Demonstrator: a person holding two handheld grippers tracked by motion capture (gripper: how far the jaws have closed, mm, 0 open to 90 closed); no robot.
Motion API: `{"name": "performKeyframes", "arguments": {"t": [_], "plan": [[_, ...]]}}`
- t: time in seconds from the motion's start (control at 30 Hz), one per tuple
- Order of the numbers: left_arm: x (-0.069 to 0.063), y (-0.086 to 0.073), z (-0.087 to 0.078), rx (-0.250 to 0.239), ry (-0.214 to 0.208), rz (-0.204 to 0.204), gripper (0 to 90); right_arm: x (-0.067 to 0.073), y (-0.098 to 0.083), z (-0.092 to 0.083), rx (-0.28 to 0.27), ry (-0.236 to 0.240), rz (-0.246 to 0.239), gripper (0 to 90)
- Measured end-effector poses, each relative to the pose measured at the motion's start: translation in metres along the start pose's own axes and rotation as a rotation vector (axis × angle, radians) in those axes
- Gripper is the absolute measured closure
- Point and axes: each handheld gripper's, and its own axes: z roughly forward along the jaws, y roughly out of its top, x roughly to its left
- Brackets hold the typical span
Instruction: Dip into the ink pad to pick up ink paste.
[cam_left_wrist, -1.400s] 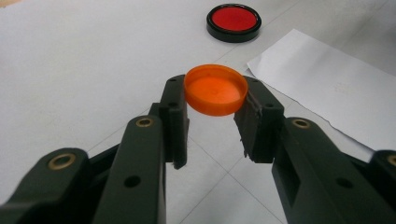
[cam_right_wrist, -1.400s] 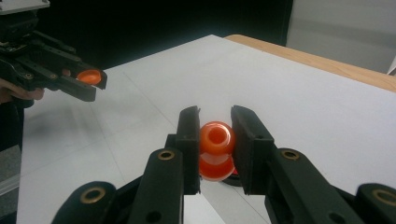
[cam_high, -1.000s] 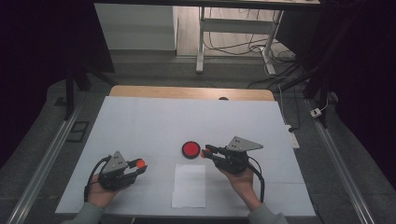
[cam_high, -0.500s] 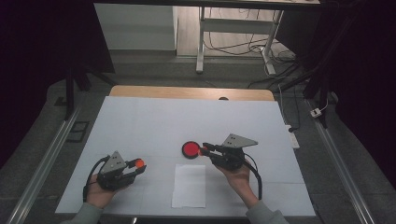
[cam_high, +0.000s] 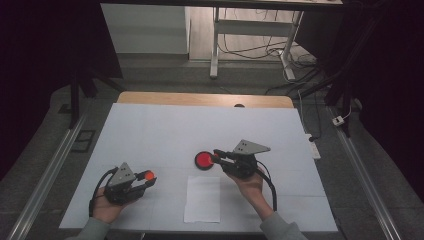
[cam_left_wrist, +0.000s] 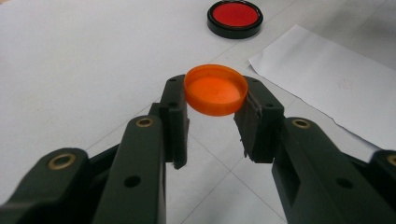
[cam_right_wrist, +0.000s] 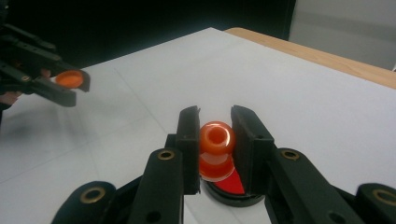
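My left gripper (cam_left_wrist: 215, 100) is shut on a shallow orange cap (cam_left_wrist: 215, 88) and holds it just above the white table, at the front left (cam_high: 148, 175). My right gripper (cam_right_wrist: 215, 126) is shut on an orange stamp with a rounded knob (cam_right_wrist: 216, 140). The stamp's lower end is over a round red ink pad in a black case (cam_right_wrist: 231, 186); I cannot tell whether it touches. In the high view the right gripper (cam_high: 216, 156) reaches the pad (cam_high: 204, 160) from the right. A white sheet of paper (cam_high: 202, 198) lies in front of the pad.
The table (cam_high: 165, 130) has a white cover, with a wooden edge (cam_high: 200, 98) at the back. Metal rails (cam_high: 47, 175) run along both sides. Cables (cam_high: 310, 135) trail past the table's right edge.
My right gripper has edged slightly left, so the stamp is now over the red pad. The left gripper with the cap has stayed put.
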Motion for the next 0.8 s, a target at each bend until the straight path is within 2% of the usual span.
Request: {"name": "performKeyframes", "arguments": {"t": [0.37,0.53,0.8], "plan": [[0.000,0.000,0.001,0.005,-0.005,0.002,65.0,-0.008,0.004,0.011,0.011,-0.012,0.002,72.3],[0.000,0.000,0.002,0.005,-0.005,0.003,65.0,-0.010,0.004,0.017,0.034,-0.026,0.006,72.3],[0.001,0.000,0.002,0.009,-0.004,0.002,65.0,-0.014,0.006,0.026,0.027,-0.026,0.009,72.3]]}}
